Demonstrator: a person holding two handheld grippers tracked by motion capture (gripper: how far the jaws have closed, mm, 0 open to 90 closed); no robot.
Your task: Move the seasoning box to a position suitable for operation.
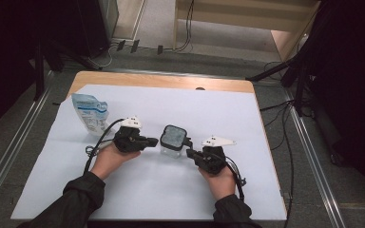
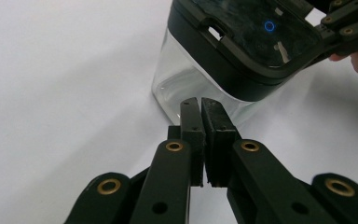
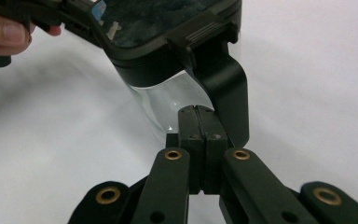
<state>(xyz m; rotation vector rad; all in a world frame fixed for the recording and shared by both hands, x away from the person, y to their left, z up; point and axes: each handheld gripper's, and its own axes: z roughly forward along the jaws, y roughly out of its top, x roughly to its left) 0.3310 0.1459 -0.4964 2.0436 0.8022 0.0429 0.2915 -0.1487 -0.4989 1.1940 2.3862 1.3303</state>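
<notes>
Covering the wooden table [image 1: 161,80], a white sheet [image 1: 138,190] meets grey floor [image 1: 19,142]

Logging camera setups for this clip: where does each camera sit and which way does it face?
High view: above the person's side, looking forward and down at the table; forearms, hands show.
Left gripper view: rides the left gripper, facing the container; closed jaws show.
Right gripper view: rides the right gripper, facing the container's latch side; closed jaws show.
Both gripper views share the container.
</notes>
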